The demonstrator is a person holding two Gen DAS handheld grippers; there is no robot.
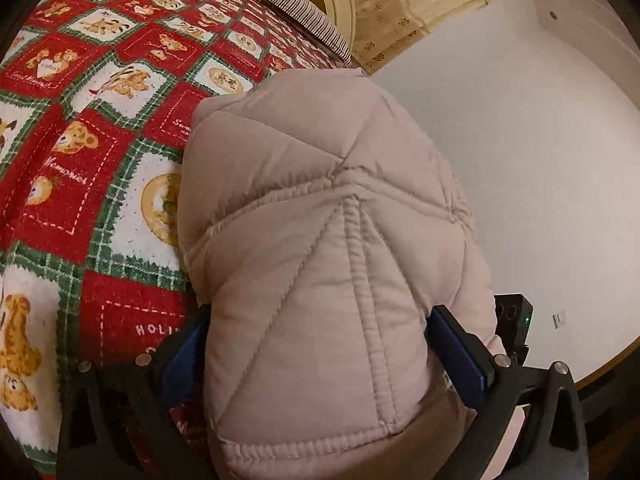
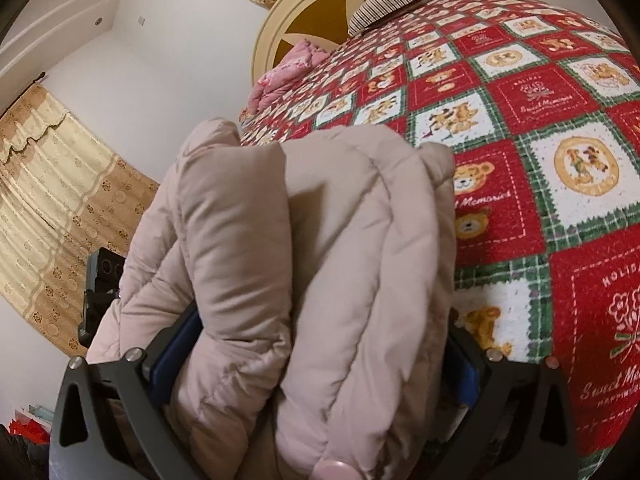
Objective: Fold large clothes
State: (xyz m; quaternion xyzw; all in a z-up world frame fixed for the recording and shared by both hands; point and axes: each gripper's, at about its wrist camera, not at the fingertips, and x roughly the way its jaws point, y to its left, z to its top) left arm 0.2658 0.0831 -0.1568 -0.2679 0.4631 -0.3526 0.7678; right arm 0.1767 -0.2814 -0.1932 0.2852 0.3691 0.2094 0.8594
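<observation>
quilted beige jacket point(image 1: 320, 280) bunched over the bed's edge, left gripper point(image 1: 324, 356) and right gripper point(image 2: 316, 356) each clamped on its padding above teddy-bear bedspread point(image 2: 520, 160)

Left tongs point(image 1: 320, 356) and right tongs point(image 2: 316, 356), each with jaws wide, clamped around thick padding.

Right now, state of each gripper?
Left gripper: closed on the padded beige jacket, quilted panel between its pads.
Right gripper: closed on the same jacket, thick bunched folds between its pads.
</observation>
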